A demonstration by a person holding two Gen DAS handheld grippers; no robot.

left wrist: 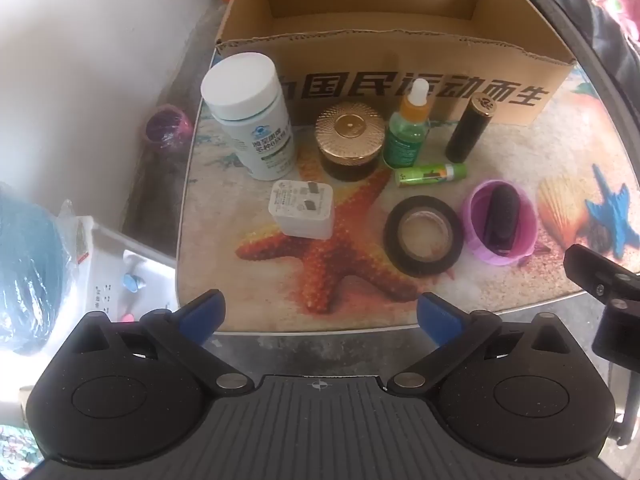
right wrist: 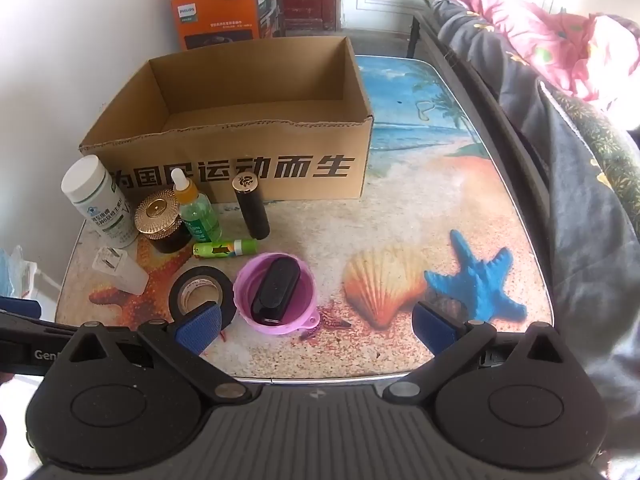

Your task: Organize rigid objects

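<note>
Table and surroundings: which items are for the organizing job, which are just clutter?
Job: cardboard box, white bottle, gold-lid jar, dropper bottle, black tube, green tube, charger, tape roll, purple cup.
Clutter: orange Philips box, bedding.

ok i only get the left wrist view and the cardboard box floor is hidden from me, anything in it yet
observer: nothing. The right wrist view looks down into the cardboard box and its floor is bare.
operator: whats behind the box
observer: an orange carton stands right behind it, open at the top.
operator: and the right hand-held gripper, i only see its edge
observer: the right hand-held gripper is wide open, with nothing held between its blue pads.
</note>
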